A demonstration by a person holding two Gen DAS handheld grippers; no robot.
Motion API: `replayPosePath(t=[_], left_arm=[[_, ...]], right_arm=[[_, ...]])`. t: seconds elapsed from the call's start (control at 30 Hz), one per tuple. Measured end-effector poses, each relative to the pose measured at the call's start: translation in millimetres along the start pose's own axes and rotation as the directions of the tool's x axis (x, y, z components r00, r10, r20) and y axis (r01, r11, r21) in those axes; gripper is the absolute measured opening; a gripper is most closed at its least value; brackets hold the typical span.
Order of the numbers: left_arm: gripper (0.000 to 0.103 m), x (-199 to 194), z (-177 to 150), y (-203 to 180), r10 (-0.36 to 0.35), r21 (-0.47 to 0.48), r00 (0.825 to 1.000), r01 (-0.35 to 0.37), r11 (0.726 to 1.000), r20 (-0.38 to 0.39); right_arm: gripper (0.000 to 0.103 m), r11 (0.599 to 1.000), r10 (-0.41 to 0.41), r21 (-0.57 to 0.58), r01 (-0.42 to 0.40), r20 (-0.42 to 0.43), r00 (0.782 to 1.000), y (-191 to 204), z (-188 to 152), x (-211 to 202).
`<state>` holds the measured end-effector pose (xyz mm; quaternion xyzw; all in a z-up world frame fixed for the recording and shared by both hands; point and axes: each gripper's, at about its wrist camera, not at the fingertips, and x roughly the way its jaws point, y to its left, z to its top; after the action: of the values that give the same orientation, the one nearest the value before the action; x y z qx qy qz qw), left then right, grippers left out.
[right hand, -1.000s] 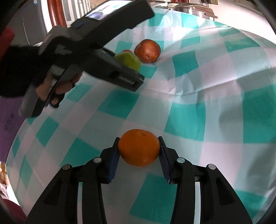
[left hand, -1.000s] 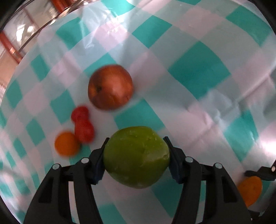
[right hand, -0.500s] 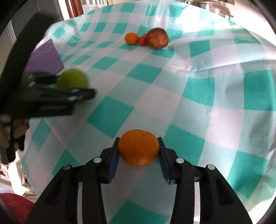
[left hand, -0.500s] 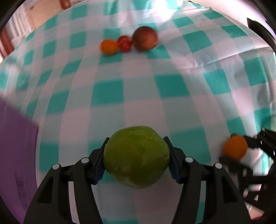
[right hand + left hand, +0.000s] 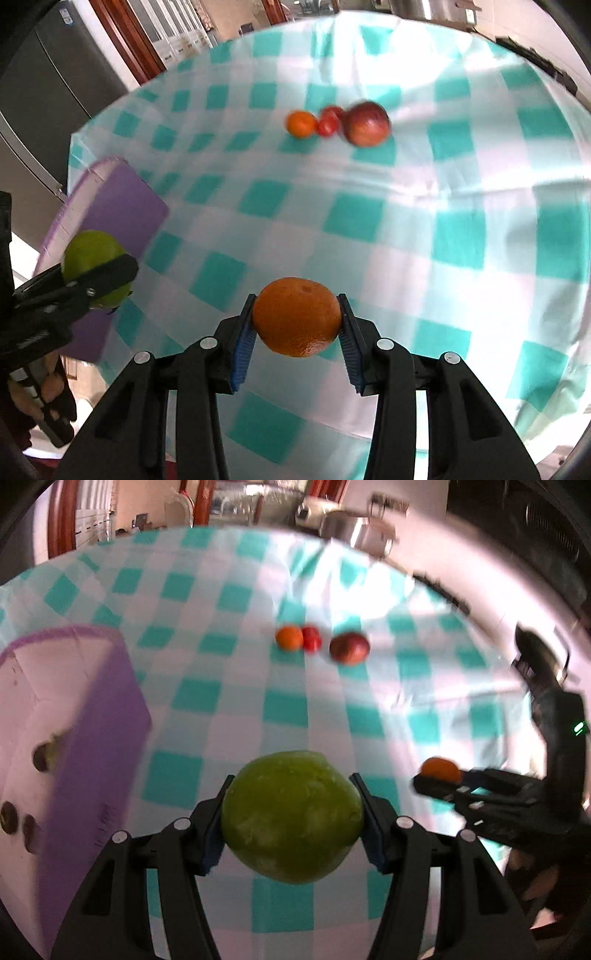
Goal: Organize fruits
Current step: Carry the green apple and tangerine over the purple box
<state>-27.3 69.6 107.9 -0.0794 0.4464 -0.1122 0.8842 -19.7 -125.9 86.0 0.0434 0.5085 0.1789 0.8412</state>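
Left gripper (image 5: pixel 293 821) clamps the green fruit (image 5: pixel 293 816) across its widest part, beside the purple box (image 5: pixel 92 746); it looks firm, heavyish, smooth (a squeeze should not bruise it). Right gripper (image 5: pixel 297 326) grips the orange (image 5: pixel 297 317), lighter, with a pebbled skin that should not slip. Both hang above the checked tablecloth (image 5: pixel 406 221), a kitchen behind.

We saw a table (image 5: pixel 461 229) covered in a teal-and-white checked cloth. On its far side lay a small orange (image 5: pixel 301 124), a red fruit (image 5: pixel 328 120) and a red apple (image 5: pixel 366 123) in a row. A purple box (image 5: pixel 99 746) sat at its left edge.
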Motion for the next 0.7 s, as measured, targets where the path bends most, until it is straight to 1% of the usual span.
replayPosePath(t=[0.07, 0.17, 0.27, 0.37, 0.43, 0.5, 0.53, 0.57, 0.63, 0.7], left_arm=[[0.06, -18.9, 9.4, 13.8, -0.016, 0.003, 1.0, 0.016, 1.0, 0.022], [0.06, -44.6, 21.0, 35.2, -0.033, -0.021, 0.998, 0.034, 0.999, 0.046], [0.06, -69.0, 31.3, 54.9, -0.038, -0.024, 0.995, 0.041, 0.999, 0.09], [0.06, -95.3, 38.0, 80.8, -0.034, -0.032, 0.991, 0.038, 0.999, 0.133], [0.06, -109.8, 39.4, 104.8, -0.009, -0.052, 0.99, 0.017, 0.999, 0.144], [0.06, -117.6, 37.0, 129.6, 0.021, -0.091, 0.991, -0.009, 0.996, 0.133], [0.06, -121.1, 33.3, 148.1, 0.05, -0.128, 0.992, -0.036, 0.991, 0.115], [0.06, -123.6, 29.7, 160.5, 0.071, -0.152, 0.992, -0.055, 0.987, 0.101], [0.06, -126.4, 22.2, 185.7, 0.107, -0.196, 0.992, -0.093, 0.976, 0.063], [0.06, -123.5, 17.0, 212.7, 0.156, -0.241, 0.988, -0.154, 0.958, -0.01]], right_arm=[[0.042, 1.0, 0.006, -0.014, -0.006, 0.014, 1.0, 17.2, 10.4, -1.3], [0.042, 1.0, 0.001, -0.024, 0.0, 0.035, 0.999, 42.8, 27.5, -3.3], [0.042, 0.999, 0.001, -0.04, 0.002, 0.079, 0.997, 72.9, 50.0, -12.0], [0.042, 0.995, 0.038, -0.1, -0.026, 0.117, 0.992, 112.6, 72.7, -18.6], [0.042, 0.984, 0.081, -0.169, -0.058, 0.133, 0.988, 146.4, 84.9, -19.2], [0.042, 0.965, 0.127, -0.245, -0.092, 0.129, 0.984, 180.0, 92.1, -16.0], [0.042, 0.952, 0.155, -0.283, -0.116, 0.117, 0.981, 199.2, 94.5, -11.9], [0.042, 0.94, 0.179, -0.312, -0.14, 0.101, 0.979, 215.0, 95.6, -7.0], [0.042, 0.908, 0.229, -0.37, -0.198, 0.04, 0.973, 246.6, 95.2, 9.0], [0.042, 0.887, 0.231, -0.41, -0.213, -0.005, 0.973, 267.9, 93.0, 24.0]])
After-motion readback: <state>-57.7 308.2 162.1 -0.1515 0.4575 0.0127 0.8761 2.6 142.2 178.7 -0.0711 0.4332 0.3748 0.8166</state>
